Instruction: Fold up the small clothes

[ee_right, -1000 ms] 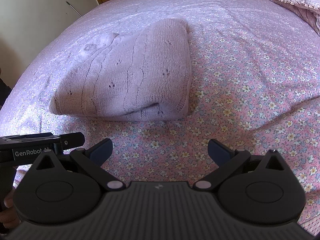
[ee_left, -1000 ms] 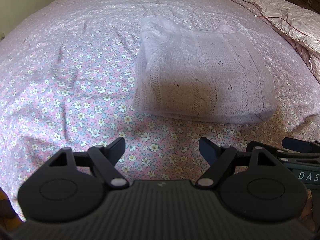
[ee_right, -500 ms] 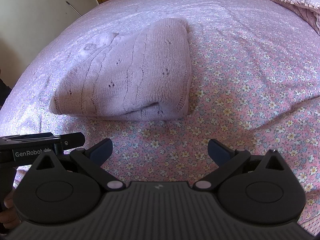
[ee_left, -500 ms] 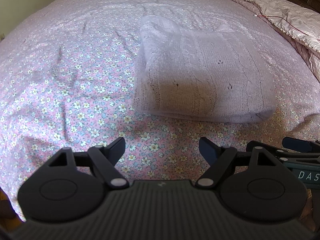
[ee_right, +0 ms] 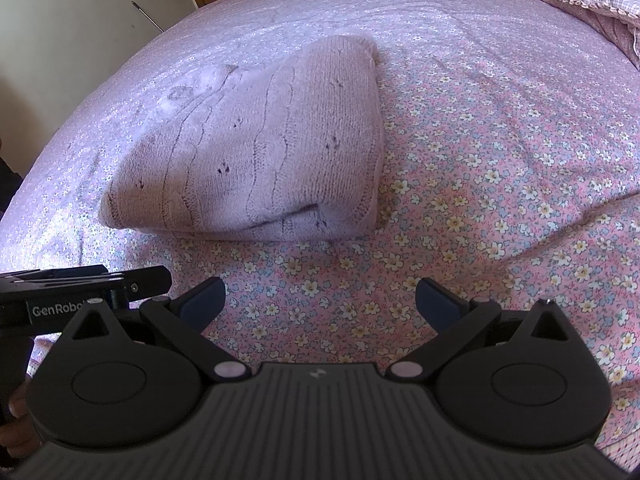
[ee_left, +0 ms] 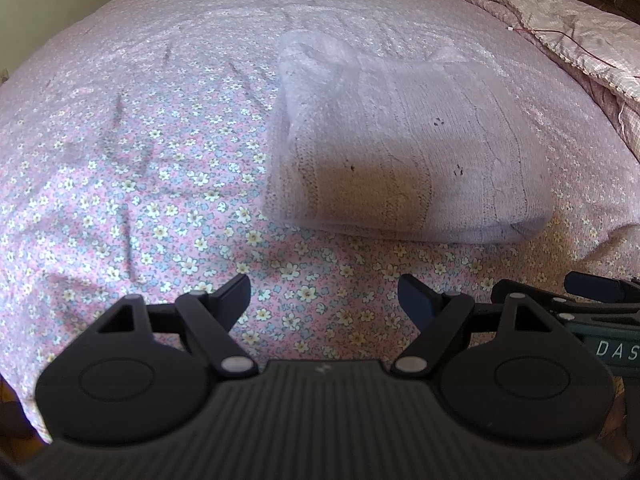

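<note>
I hold both tongs — left gripper (ee_left: pixel 324 294) and right gripper (ee_right: pixel 318 300) — spread wide and empty, near edge of the bed (ee_left: pixel 120 140). The knit sweater (ee_right: pixel 272 160) lies folded just beyond them — folding looks finished; next, I'd only tidy edges.

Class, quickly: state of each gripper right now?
Left gripper: open, holding nothing.
Right gripper: open, holding nothing.
The folded sweater lies untouched ahead of both.

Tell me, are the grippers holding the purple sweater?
No. The left gripper and right gripper are open and empty. The folded lilac knitted sweater lies untouched on the floral pink bedsheet.
</note>
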The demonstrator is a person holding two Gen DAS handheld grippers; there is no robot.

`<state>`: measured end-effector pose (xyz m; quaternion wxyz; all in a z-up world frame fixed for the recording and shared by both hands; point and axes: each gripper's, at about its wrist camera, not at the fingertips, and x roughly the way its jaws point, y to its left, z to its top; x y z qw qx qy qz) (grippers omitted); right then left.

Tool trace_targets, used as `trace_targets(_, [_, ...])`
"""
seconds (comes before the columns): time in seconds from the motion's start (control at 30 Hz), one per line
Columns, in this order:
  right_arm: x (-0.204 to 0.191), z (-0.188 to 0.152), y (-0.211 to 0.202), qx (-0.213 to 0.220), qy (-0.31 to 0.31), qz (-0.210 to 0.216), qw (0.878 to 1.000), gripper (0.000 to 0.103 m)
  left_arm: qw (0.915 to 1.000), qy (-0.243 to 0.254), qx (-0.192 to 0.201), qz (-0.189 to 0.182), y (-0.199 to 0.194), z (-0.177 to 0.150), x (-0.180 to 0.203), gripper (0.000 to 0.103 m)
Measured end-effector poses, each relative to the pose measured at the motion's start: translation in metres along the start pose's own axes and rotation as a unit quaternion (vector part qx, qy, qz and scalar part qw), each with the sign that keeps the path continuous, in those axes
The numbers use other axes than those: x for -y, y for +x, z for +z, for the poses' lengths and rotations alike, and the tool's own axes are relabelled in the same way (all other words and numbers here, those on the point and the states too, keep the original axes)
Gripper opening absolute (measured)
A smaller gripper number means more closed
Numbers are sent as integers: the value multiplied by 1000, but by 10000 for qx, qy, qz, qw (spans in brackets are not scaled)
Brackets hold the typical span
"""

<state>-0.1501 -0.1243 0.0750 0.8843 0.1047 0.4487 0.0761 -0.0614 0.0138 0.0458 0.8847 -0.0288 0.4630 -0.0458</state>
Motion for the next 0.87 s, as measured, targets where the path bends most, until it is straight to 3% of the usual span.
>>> trace_targets(0.87, [0,0,0,-10,-1,0,10000,103,10000,10,-24,21,1,0,-1,82])
